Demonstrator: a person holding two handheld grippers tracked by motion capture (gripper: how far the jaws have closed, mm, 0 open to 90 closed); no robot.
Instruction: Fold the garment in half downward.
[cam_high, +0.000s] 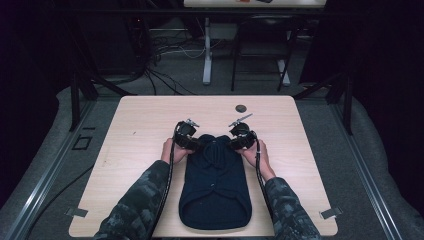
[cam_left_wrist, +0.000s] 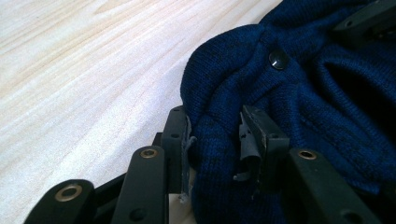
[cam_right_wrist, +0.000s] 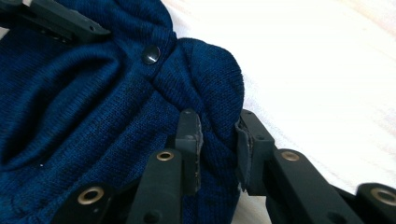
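Note:
A dark blue knitted garment (cam_high: 215, 185) lies flat on the light wooden table (cam_high: 145, 125), its bunched end pointing away from me. My left gripper (cam_high: 197, 144) pinches the left side of that far end, and my right gripper (cam_high: 231, 143) pinches the right side. In the left gripper view the left gripper (cam_left_wrist: 215, 121) is shut on a fold of the knit (cam_left_wrist: 303, 102), close to a dark button (cam_left_wrist: 278, 59). The right gripper view has the right gripper (cam_right_wrist: 218, 122) shut on a rounded fold of the garment (cam_right_wrist: 84, 102), beside a button (cam_right_wrist: 151, 54).
A small dark round disc (cam_high: 241, 108) sits on the table beyond the grippers. Bare tabletop lies on both sides of the garment. Behind the table stand a white table leg (cam_high: 207, 55) and a dark chair frame (cam_high: 260, 50), with cables on the floor.

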